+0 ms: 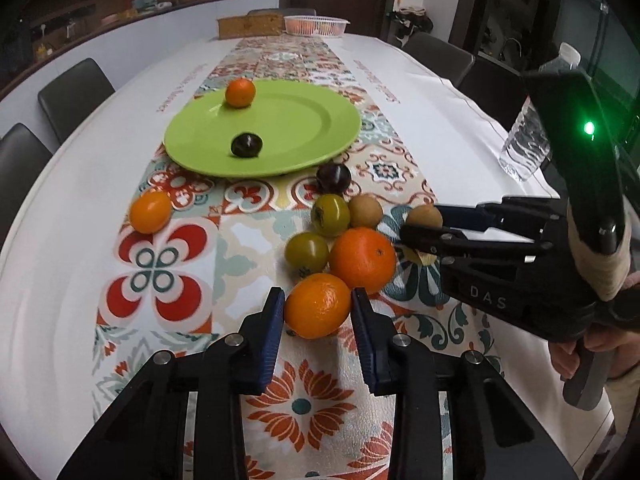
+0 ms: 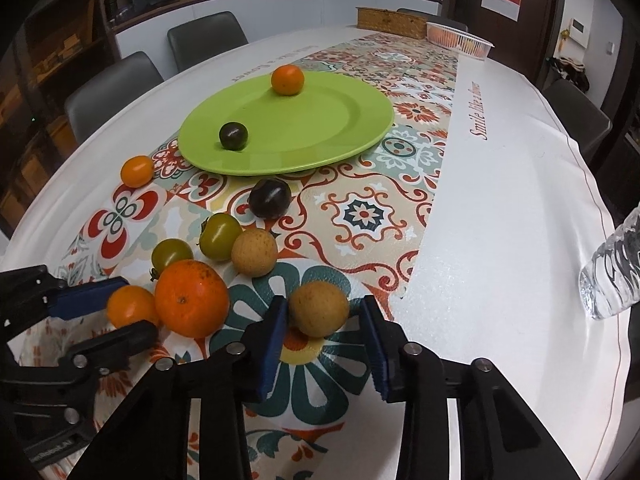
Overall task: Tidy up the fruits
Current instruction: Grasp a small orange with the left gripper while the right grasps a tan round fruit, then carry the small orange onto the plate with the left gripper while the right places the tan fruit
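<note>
My left gripper (image 1: 318, 306) spread around small orange (image 1: 317, 305), right gripper (image 2: 323, 314) spread around brown fruit (image 2: 319, 309); neither clamped. Close gently, centred, lift toward green plate (image 1: 320, 128).

Oranges (image 1: 318, 306) 4; green tomatoes (image 1: 330, 215) 2; dark plums (image 1: 247, 145) 2; brown fruits (image 2: 319, 309) 2.

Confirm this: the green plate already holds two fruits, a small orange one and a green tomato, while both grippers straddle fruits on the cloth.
One detail is wrong. The green plate does hold two fruits, but beside the small orange one sits a dark plum-like fruit, not a green tomato. The right wrist view shows it clearly; the rest stands.
</note>
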